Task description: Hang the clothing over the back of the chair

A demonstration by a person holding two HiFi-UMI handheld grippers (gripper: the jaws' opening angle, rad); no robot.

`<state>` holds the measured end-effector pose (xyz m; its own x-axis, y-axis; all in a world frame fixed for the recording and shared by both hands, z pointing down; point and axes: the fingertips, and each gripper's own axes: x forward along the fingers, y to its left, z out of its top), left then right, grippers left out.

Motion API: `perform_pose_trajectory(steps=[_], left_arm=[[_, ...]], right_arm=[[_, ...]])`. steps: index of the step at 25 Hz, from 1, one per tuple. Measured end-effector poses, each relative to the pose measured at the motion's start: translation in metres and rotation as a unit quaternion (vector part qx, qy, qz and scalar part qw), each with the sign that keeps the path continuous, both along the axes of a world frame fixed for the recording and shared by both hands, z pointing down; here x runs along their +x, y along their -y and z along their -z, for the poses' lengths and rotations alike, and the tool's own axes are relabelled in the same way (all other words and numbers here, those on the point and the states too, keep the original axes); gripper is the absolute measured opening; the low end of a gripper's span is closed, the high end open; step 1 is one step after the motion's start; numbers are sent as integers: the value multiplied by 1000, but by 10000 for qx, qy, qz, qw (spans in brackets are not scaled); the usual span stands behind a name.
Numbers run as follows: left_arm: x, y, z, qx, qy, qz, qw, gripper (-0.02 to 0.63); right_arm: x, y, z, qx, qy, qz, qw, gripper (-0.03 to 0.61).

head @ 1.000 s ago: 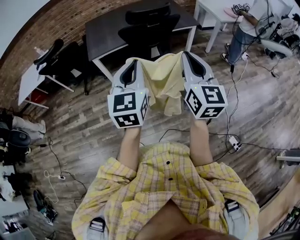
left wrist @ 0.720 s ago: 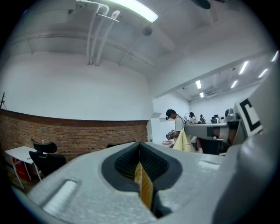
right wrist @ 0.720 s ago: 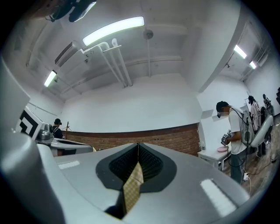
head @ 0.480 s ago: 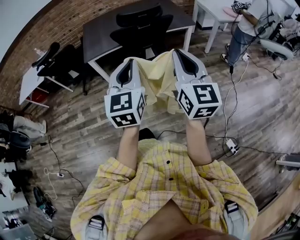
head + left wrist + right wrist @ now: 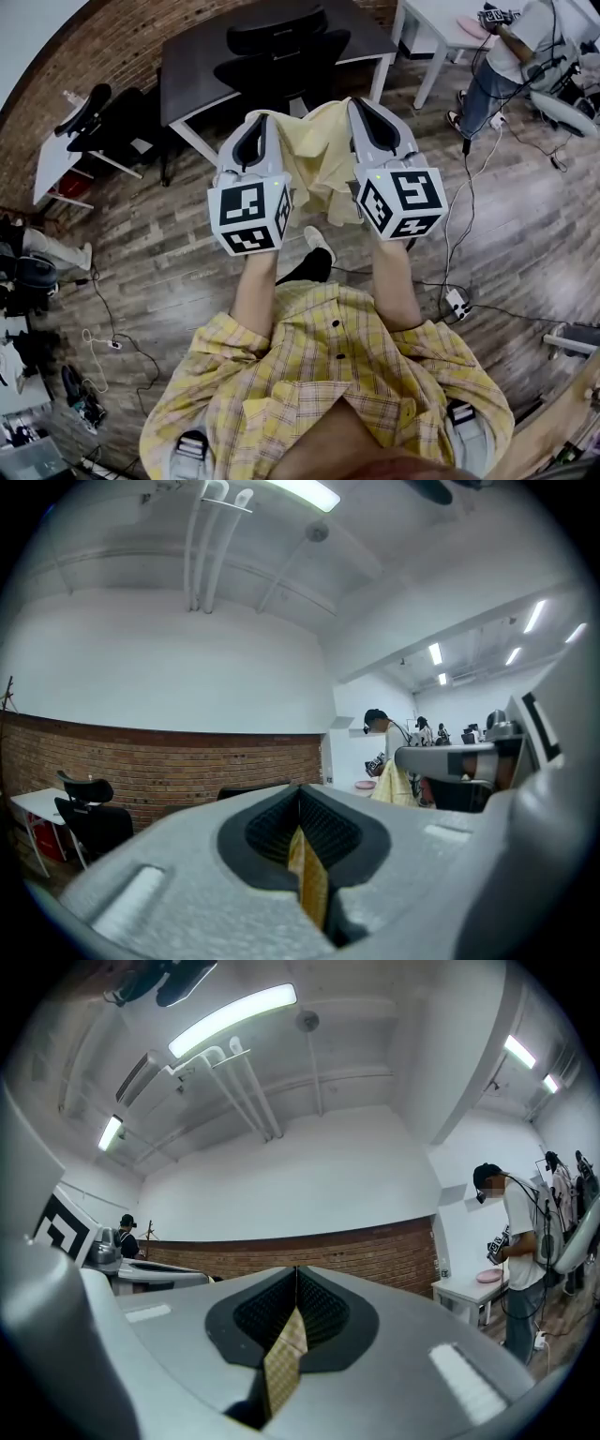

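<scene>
We hold the yellow clothing point(image 5: 319, 164) raised and spread between our two tools, the left tool point(image 5: 255, 127) clamped tight on one edge and the right tool point(image 5: 364, 111) clamped tight on the other, with the black chair point(image 5: 281, 61) beyond the clothing, at the dark table point(image 5: 187, 70).

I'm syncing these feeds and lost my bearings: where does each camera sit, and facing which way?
Head view: on the person's head, facing steeply down at left gripper and right gripper holding the yellow garment; forearms, plaid shirt show.
Left gripper view: on that gripper, along its shut jaws toward the brick wall; right gripper at right.
Right gripper view: likewise; left gripper at left.
Shared: the yellow garment.
</scene>
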<state>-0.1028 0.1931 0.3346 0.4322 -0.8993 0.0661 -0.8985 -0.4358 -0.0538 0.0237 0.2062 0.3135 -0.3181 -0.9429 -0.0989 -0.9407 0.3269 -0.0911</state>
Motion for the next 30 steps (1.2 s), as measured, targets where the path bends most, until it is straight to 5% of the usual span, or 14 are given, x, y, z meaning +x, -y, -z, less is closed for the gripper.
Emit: perform_pose_trajectory(steps=[17,30], left_arm=[[1,174,23,76,-152,331,9993,3],[-7,257,27,96,-166,460,9988,3]], right_arm=[[14,185,25,-65,-303,231,9993,11],[17,270,29,4,-216,257,9994,11]])
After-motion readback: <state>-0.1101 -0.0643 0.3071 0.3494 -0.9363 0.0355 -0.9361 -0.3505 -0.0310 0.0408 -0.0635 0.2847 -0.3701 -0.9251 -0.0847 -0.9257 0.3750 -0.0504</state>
